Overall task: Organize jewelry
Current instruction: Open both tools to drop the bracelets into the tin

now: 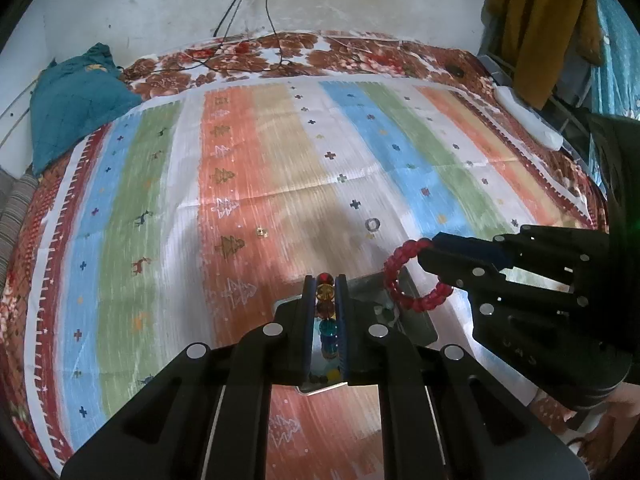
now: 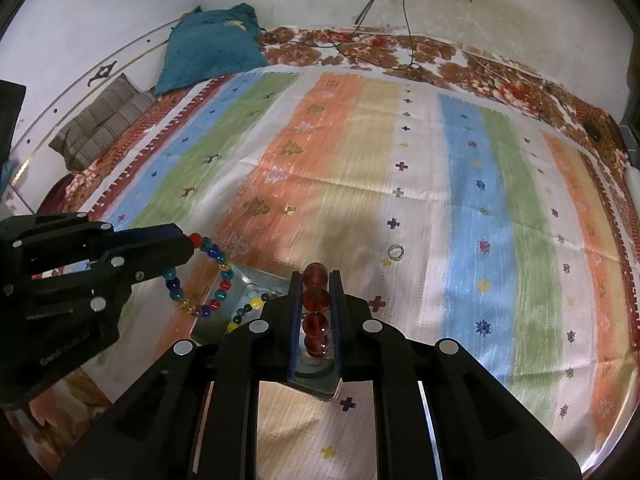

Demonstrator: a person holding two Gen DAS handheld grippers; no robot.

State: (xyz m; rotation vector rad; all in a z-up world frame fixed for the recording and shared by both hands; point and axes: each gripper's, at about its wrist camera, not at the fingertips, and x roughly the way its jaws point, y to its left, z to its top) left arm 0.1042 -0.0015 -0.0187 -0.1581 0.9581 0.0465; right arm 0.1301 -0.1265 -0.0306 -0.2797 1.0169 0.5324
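Note:
My left gripper (image 1: 325, 280) is shut on a multicoloured bead bracelet (image 1: 326, 304), which hangs in a loop (image 2: 200, 276) in the right wrist view, above a shiny metal tray (image 2: 256, 280). My right gripper (image 2: 316, 276) is shut on a red bead bracelet (image 2: 316, 300), seen as a red loop (image 1: 404, 276) in the left wrist view, over the tray (image 1: 416, 320). Both grippers hover side by side over the tray, which holds a few loose beads (image 2: 246, 308). A silver ring (image 1: 372, 224) lies on the striped cloth beyond it and also shows in the right wrist view (image 2: 395, 251).
The striped cloth (image 1: 280, 160) covers a bed with a floral sheet (image 1: 280, 56). A small gold piece (image 1: 262, 232) lies on the orange stripe. A teal pillow (image 1: 76, 100) and a striped cushion (image 2: 104, 120) sit at the far left. Cables (image 1: 248, 20) hang down the wall.

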